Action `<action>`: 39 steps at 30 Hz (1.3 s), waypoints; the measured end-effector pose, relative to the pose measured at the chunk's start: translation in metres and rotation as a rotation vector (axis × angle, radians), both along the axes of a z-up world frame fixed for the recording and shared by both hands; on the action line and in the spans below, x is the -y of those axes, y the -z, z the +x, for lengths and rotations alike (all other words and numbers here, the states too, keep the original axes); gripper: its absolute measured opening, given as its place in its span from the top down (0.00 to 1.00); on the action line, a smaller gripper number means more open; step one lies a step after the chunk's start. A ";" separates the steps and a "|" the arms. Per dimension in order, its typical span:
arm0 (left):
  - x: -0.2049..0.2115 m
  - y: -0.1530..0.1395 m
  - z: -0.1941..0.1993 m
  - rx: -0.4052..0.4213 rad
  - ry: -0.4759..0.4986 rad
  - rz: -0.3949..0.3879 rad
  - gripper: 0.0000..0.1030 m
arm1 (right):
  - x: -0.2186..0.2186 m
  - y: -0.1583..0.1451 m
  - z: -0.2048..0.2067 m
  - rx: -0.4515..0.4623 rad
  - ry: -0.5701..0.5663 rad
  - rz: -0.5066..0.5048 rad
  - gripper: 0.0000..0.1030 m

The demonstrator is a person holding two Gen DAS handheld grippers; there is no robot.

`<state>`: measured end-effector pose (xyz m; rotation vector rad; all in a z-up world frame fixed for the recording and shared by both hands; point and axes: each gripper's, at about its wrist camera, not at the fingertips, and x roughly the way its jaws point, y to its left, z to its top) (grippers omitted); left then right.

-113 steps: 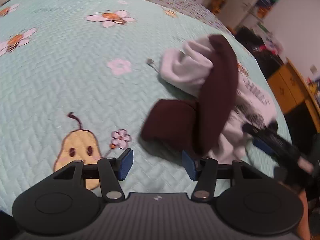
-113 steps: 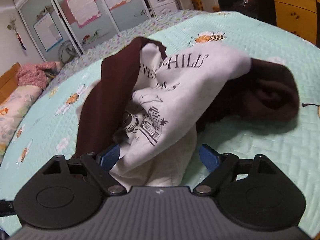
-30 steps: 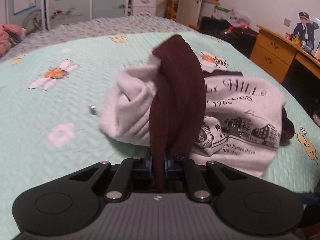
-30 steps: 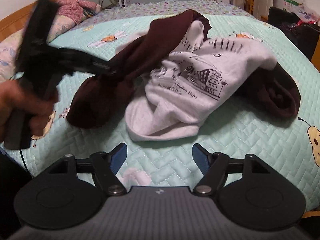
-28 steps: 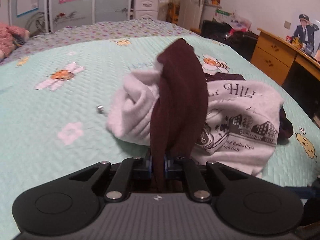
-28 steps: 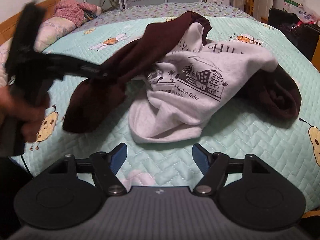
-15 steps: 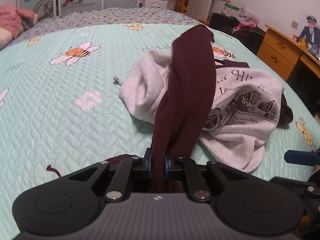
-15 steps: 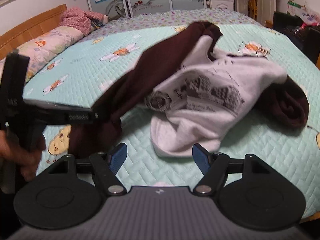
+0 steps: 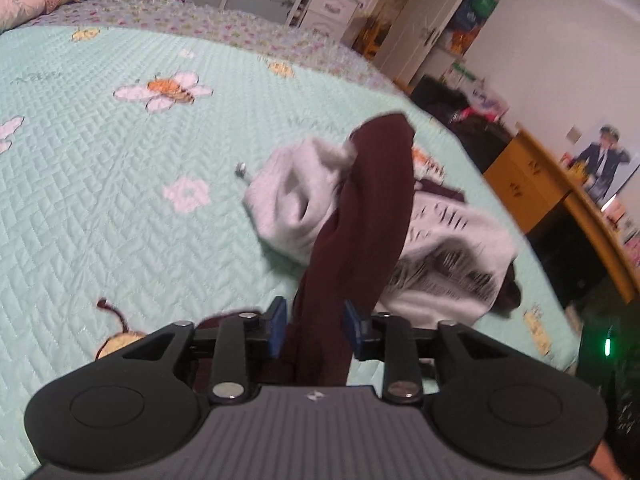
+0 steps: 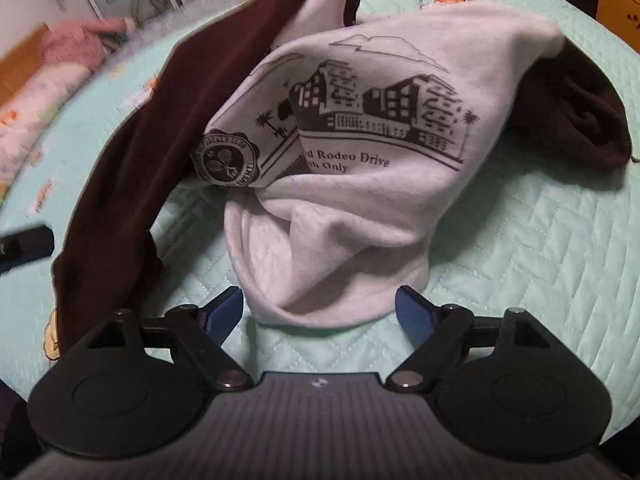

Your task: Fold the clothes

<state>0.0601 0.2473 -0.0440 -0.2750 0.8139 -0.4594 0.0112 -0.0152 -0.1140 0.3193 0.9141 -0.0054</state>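
Note:
A white sweatshirt [image 10: 360,200] with a printed building and maroon sleeves lies bunched on the bed. One maroon sleeve [image 9: 368,216] stretches from the pile down between the fingers of my left gripper [image 9: 315,328]. Its jaws are opening, and the blue pads stand beside the cloth without clamping it. In the right wrist view the same sleeve [image 10: 132,152] runs down the left side. My right gripper [image 10: 319,312] is open and still widening. It points down at the sweatshirt's white hem, which lies just at its fingertips, untouched. The other maroon sleeve [image 10: 576,120] lies crumpled at the right.
The mint quilted bedspread [image 9: 120,200] with bees and flowers spreads wide to the left. A small metal piece [image 9: 240,170] lies beside the sweatshirt. A wooden desk [image 9: 532,184] stands past the bed's right edge. Pillows and a pink garment [image 10: 72,48] are at the head.
The left jaws, clamped tight on the maroon sleeve before, have parted around it, and that hand has shifted and rolled. The right gripper has dropped closer to the white hem and opened wider.

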 end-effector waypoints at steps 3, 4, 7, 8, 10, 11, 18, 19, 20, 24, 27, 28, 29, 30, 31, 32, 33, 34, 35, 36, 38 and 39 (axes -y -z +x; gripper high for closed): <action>0.009 -0.003 0.016 0.006 -0.022 -0.003 0.59 | 0.003 -0.006 -0.018 0.029 0.010 0.039 0.18; 0.014 -0.003 0.025 0.004 -0.017 -0.008 0.59 | 0.005 -0.008 -0.024 0.038 0.020 0.053 0.18; 0.038 -0.005 0.052 0.002 0.033 -0.008 0.59 | 0.011 -0.019 -0.038 0.066 0.047 0.059 0.18; 0.046 -0.005 0.061 0.003 0.048 -0.008 0.59 | 0.011 -0.023 -0.041 0.077 0.050 0.050 0.18; 0.063 -0.003 0.079 0.006 0.058 -0.002 0.57 | 0.011 -0.032 -0.047 0.099 0.050 0.032 0.18; 0.072 0.000 0.089 -0.002 0.065 0.003 0.53 | 0.014 -0.036 -0.048 0.111 0.045 0.024 0.18; 0.111 0.028 0.122 -0.026 0.064 0.162 0.92 | 0.018 -0.044 -0.050 0.128 0.035 0.042 0.18; 0.109 0.029 0.119 -0.023 0.058 0.158 0.92 | 0.018 -0.042 -0.050 0.123 0.035 0.040 0.18; 0.106 0.028 0.113 -0.002 0.056 0.154 0.92 | 0.019 -0.040 -0.051 0.115 0.039 0.037 0.18; 0.091 0.020 0.083 0.073 0.015 0.201 0.93 | 0.024 -0.035 -0.053 0.102 0.063 0.041 0.18; 0.074 0.011 0.054 0.110 -0.019 0.208 0.93 | 0.025 -0.037 -0.055 0.113 0.069 0.031 0.18; 0.068 0.008 0.045 0.119 -0.027 0.215 0.93 | 0.024 -0.037 -0.055 0.114 0.067 0.028 0.18; 0.063 0.008 0.037 0.117 -0.037 0.218 0.93 | 0.023 -0.038 -0.055 0.115 0.064 0.026 0.18; 0.057 0.009 0.031 0.103 -0.050 0.213 0.93 | 0.022 -0.038 -0.055 0.117 0.063 0.028 0.18; 0.050 0.011 0.026 0.082 -0.062 0.201 0.93 | 0.021 -0.038 -0.054 0.119 0.061 0.031 0.18; 0.044 0.014 0.024 0.061 -0.061 0.188 0.93 | 0.019 -0.038 -0.053 0.116 0.056 0.038 0.18; 0.041 0.016 0.024 0.045 -0.046 0.179 0.93 | 0.018 -0.038 -0.052 0.112 0.052 0.045 0.18; 0.040 0.018 0.025 0.038 -0.035 0.172 0.93 | 0.015 -0.038 -0.051 0.108 0.047 0.050 0.18; 0.038 0.018 0.026 0.035 -0.026 0.163 0.92 | 0.012 -0.037 -0.050 0.103 0.042 0.055 0.18; 0.036 0.015 0.027 0.035 -0.015 0.148 0.92 | 0.009 -0.038 -0.050 0.103 0.033 0.055 0.18; 0.035 0.006 0.026 0.053 -0.001 0.121 0.89 | 0.003 -0.043 -0.052 0.114 0.011 0.042 0.18; 0.035 0.001 0.026 0.069 0.004 0.112 0.89 | 0.002 -0.044 -0.053 0.119 0.005 0.037 0.18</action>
